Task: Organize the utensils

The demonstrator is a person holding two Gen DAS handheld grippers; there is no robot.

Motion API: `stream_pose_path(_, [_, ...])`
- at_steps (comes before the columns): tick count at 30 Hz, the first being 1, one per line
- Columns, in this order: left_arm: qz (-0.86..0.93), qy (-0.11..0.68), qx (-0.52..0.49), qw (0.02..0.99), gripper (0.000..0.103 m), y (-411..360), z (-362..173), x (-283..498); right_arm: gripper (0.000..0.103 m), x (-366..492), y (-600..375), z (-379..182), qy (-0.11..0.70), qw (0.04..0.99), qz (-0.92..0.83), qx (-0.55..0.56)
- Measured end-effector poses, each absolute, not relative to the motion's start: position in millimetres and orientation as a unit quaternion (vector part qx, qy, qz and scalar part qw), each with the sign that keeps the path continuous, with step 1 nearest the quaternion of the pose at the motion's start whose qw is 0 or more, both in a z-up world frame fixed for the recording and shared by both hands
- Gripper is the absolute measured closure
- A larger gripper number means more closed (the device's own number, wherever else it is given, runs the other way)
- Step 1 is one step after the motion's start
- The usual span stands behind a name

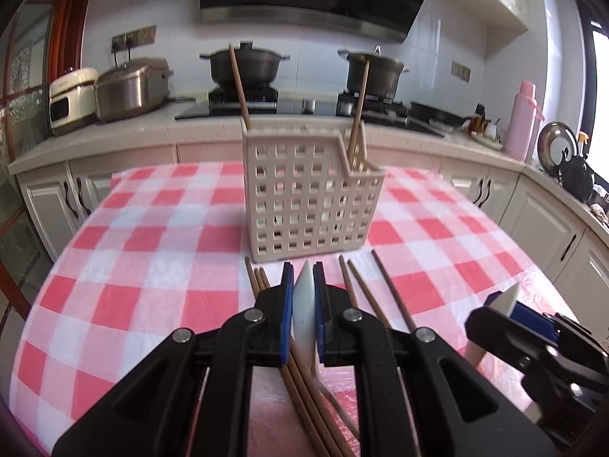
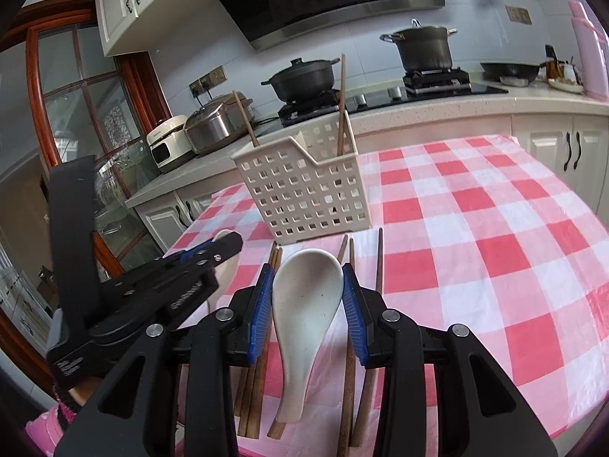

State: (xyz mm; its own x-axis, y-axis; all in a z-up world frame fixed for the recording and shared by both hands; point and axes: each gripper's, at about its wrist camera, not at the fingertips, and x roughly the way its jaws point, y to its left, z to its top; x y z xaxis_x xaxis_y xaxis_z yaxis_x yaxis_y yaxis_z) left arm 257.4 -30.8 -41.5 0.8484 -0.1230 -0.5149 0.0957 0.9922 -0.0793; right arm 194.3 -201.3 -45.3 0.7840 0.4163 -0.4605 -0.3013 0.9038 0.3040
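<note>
A beige perforated utensil basket (image 1: 310,198) (image 2: 308,194) stands on the checked tablecloth with two wooden chopsticks (image 1: 239,83) (image 2: 341,99) upright in it. My left gripper (image 1: 303,278) is shut on a white ceramic spoon (image 1: 304,304), held edge-on just above the table. My right gripper (image 2: 308,270) is shut on a second white spoon (image 2: 304,304), bowl up; it shows at the right of the left wrist view (image 1: 506,301). Several wooden chopsticks (image 1: 365,289) (image 2: 352,342) lie on the cloth under both grippers, in front of the basket.
The table has a pink-and-white checked cloth (image 1: 152,251) (image 2: 475,228). Behind it runs a kitchen counter with a stove, two dark pots (image 1: 243,64) (image 2: 422,47), rice cookers (image 1: 129,87) and a pink flask (image 1: 523,118). The left gripper's body (image 2: 152,289) sits close to my right gripper.
</note>
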Motion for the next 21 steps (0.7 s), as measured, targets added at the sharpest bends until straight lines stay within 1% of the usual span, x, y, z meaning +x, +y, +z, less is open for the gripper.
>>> stream_pose_path(5, [-0.044, 0.221, 0.005, 0.974, 0.093, -35, -29, 237, 0.067, 190, -197, -40, 0.262, 0.942, 0.186, 0.096])
stream_pose_path(14, [-0.05, 0.216, -0.018, 0.975, 0.093, -24, -20, 230, 0.067, 183, -188, -28, 0.25, 0.947, 0.186, 0.081])
stream_pose_path(21, [-0.038, 0.201, -0.03, 0.978, 0.093, -12, -4, 237, 0.067, 200, -187, -14, 0.243, 0.949, 0.188, 0.074])
